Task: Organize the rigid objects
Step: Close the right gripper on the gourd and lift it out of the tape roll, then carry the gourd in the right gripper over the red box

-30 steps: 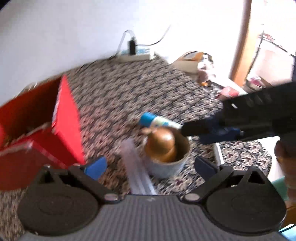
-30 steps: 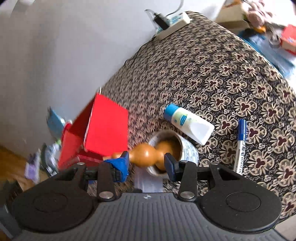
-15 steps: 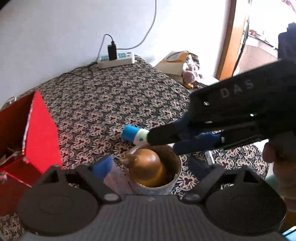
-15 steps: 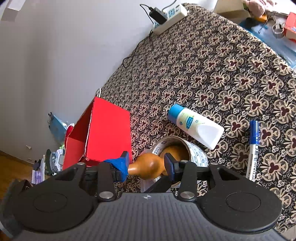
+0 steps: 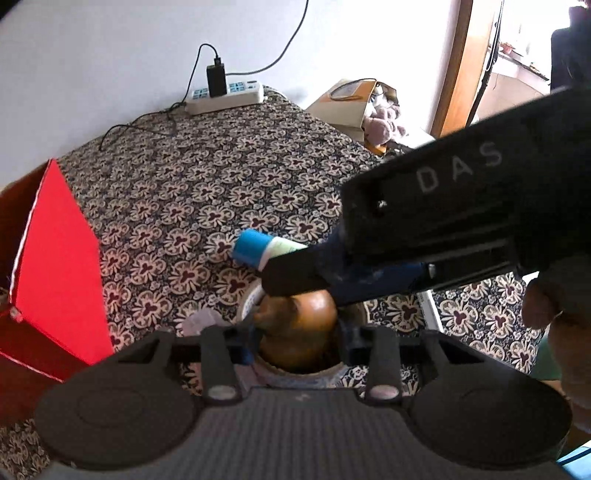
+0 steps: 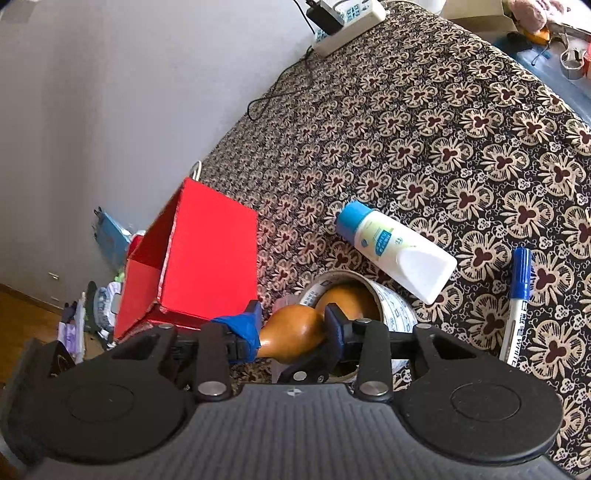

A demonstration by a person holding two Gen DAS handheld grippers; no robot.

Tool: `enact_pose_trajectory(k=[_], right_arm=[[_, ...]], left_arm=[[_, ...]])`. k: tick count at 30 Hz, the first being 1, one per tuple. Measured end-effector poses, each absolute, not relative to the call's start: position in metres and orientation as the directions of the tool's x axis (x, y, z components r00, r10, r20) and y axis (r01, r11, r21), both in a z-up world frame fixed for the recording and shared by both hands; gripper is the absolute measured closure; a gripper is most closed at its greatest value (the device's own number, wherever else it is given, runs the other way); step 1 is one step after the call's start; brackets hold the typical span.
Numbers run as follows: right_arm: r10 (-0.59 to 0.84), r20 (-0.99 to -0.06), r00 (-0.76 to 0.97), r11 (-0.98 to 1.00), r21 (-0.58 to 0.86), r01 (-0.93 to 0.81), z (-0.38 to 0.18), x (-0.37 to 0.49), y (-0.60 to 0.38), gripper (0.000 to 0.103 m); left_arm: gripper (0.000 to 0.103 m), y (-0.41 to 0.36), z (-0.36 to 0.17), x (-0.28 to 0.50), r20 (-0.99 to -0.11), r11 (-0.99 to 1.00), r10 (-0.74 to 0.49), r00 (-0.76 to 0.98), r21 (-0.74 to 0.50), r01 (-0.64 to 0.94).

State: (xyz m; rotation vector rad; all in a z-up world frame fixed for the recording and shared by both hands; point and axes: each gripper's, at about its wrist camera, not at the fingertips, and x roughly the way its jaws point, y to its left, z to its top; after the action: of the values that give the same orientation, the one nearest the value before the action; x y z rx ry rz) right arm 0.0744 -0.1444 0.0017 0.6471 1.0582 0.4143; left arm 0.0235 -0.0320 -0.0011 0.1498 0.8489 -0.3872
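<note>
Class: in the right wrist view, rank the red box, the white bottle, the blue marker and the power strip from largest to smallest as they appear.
1. red box
2. white bottle
3. blue marker and power strip: too alike to rank; the strip lies farther away and is cut by the frame edge.

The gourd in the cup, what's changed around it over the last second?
Both claws moved in on the gourd: the left claw is closing around the cup, and the right claw is closing on the gourd's upper bulb. Bottle, marker and red box stayed put.
</note>
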Motion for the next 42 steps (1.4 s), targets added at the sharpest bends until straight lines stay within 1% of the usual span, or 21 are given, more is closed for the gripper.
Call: enact_pose_trajectory(k=[9,15,24,28,32,42], right_arm=[[0.619,-0.623,0.478,0.729,0.682,-0.055,0.039,0.070,-0.147,0.085],[0.626,-0.600,0.498,0.729,0.677,-0.101,0.056,0.072,-0.144,0.085],[0.656,-0.555,0.512,0.712,0.679,-0.177,0.075,0.087,-0.134,0.085],[0.681,-0.535,0.500,0.693,0.691,-0.204,0.083,0.096,-0.121,0.085],[0.692,-0.524,0.497,0.686,0.692,-0.225,0.090,0.100,-0.105,0.085],[0.683,-0.511,0.522,0.703,0.653,-0.281,0.108,0.114,-0.040,0.085]], left_arm=[[0.065,-0.025,0.033,0.017,-0.705,0.919,-0.292,0.646,-0.020,0.394],[0.065,-0.022,0.062,0.025,-0.715,0.922,-0.287,0.638,-0.026,0.386],[0.065,-0.020,0.094,0.045,-0.723,0.946,-0.228,0.652,-0.005,0.324],[0.065,-0.013,0.105,0.050,-0.721,0.957,-0.183,0.668,0.025,0.290],[0.065,0.000,0.115,0.051,-0.707,0.964,-0.151,0.691,0.049,0.260],[0.065,0.065,0.134,0.066,-0.679,0.973,-0.150,0.718,0.026,0.228]])
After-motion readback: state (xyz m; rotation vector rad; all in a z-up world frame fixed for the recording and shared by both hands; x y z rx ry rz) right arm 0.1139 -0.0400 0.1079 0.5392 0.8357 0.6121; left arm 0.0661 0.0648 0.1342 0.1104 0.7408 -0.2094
